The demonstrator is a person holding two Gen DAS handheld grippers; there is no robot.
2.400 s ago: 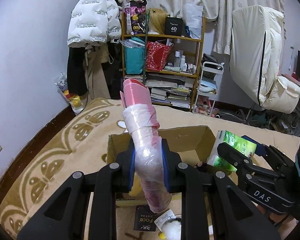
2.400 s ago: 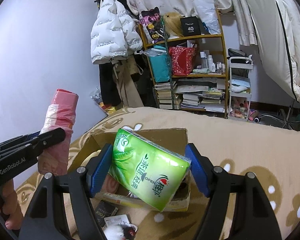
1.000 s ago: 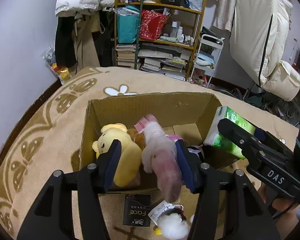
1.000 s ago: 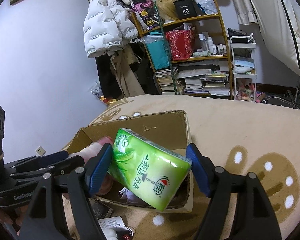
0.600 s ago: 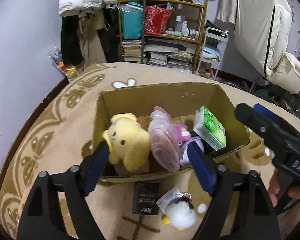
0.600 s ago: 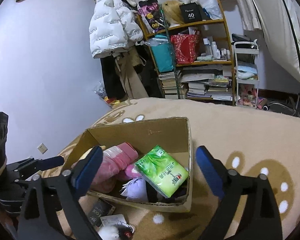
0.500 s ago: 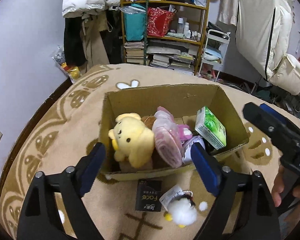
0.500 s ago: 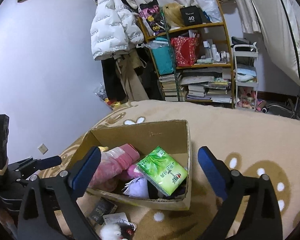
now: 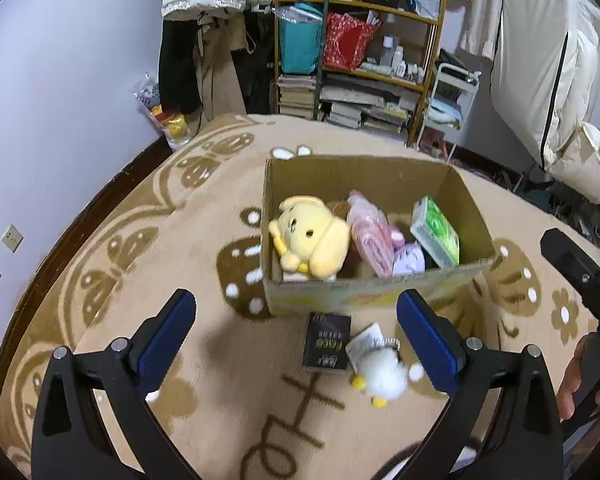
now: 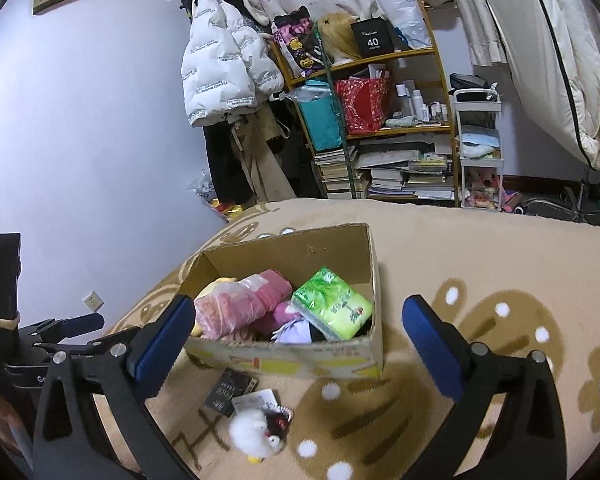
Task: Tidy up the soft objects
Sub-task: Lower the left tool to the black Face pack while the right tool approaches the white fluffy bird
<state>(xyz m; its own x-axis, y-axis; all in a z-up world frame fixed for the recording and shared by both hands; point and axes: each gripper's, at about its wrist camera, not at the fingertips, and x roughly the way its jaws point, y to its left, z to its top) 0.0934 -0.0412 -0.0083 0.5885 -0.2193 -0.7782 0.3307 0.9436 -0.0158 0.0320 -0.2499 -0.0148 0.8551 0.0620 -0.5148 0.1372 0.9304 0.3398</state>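
Observation:
A cardboard box [image 9: 364, 296] stands on the tan rug and also shows in the right wrist view [image 10: 284, 354]. In it lie a yellow plush dog [image 9: 310, 236], a pink bagged roll [image 9: 370, 238] [image 10: 240, 304], a green tissue pack [image 9: 436, 230] [image 10: 332, 308] and a small purple soft thing [image 9: 410, 258]. A white fluffy toy [image 9: 382, 374] [image 10: 254, 432] lies on the rug in front of the box. My left gripper [image 9: 296, 336] is open and empty, above the rug near the box. My right gripper [image 10: 292, 344] is open and empty, near the box.
A black packet [image 9: 327, 342] and a white tag lie before the box. A cluttered shelf [image 9: 356, 60], hanging coats [image 9: 204, 20] and a white cart [image 9: 446, 108] line the far wall. A covered chair [image 9: 552, 92] stands at the right.
Both grippers opened over the box: the pink roll and the green tissue pack dropped into it. Both grippers then pulled back and up, away from the box.

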